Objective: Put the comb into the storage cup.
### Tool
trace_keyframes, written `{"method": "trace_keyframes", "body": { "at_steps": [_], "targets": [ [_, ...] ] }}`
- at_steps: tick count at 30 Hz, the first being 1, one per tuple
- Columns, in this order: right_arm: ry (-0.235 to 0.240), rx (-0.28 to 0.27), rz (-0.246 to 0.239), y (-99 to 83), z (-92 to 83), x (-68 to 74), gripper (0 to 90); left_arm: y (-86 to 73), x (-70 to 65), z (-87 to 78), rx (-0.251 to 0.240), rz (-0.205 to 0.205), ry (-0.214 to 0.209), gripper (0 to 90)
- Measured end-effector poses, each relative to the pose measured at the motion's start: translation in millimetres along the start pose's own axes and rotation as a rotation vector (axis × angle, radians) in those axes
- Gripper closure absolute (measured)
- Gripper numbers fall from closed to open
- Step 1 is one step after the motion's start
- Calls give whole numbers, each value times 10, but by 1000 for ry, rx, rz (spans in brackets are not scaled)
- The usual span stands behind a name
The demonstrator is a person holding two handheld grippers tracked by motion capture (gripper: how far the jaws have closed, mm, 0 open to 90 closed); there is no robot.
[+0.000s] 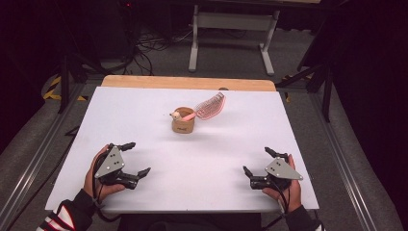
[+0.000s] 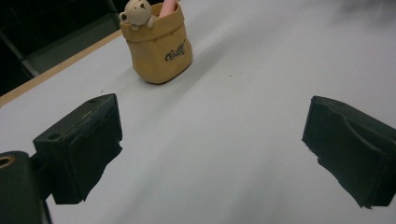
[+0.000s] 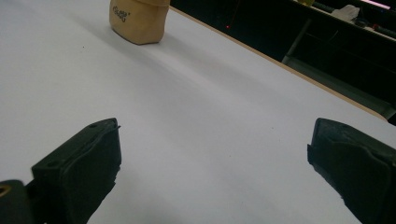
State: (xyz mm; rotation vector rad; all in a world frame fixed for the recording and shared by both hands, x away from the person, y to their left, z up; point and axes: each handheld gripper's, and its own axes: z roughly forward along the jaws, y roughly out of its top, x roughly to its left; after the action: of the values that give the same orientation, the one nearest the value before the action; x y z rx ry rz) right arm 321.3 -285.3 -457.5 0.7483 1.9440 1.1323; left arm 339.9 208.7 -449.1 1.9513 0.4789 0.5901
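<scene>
A small tan sack-shaped holder (image 1: 183, 124) with a little cream bear figure (image 1: 175, 115) on its rim stands upright near the middle of the white table top (image 1: 144, 106), slightly toward the far edge. A pink hair comb with fine red teeth (image 1: 210, 106) sits in the holder, handle end down inside it. The comb's long axis leans up and away to the right in the high view, so that the toothed head hangs out past the holder's right rim and points toward the far right of the table. In the left gripper view the holder (image 2: 158, 45) shows dark script lettering on its front, with the bear (image 2: 137, 12) at its near rim and the pink handle behind it.

The left gripper (image 1: 136, 158) rests in the person's left hand (image 1: 96, 175) at the near left of the table, jaws spread wide with nothing between them. The right gripper (image 1: 259, 161), in the right hand (image 1: 285, 188) at the near right, is likewise spread wide and empty. Both grippers are well apart from the holder and aim roughly toward it.
</scene>
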Motion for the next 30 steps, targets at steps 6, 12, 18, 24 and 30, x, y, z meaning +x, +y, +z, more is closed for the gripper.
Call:
{"method": "trace_keyframes", "body": {
  "at_steps": [6,12,18,24,30],
  "targets": [
    [-3,2,-1,13,0,8,35,3,-2,6,-5,0,-3,53],
    [-16,4,-5,30,-1,15,35,-9,-7,-9,-5,-2,-8,54],
    [-20,-1,-8,45,-2,33,35,-2,-14,-16,-9,1,-6,53],
    [-19,-2,-6,35,4,26,35,-4,-7,-3,-2,2,-9,54],
    [-26,-11,-3,41,-8,28,35,-5,-10,-5,-5,3,-10,53]
  ]
}}
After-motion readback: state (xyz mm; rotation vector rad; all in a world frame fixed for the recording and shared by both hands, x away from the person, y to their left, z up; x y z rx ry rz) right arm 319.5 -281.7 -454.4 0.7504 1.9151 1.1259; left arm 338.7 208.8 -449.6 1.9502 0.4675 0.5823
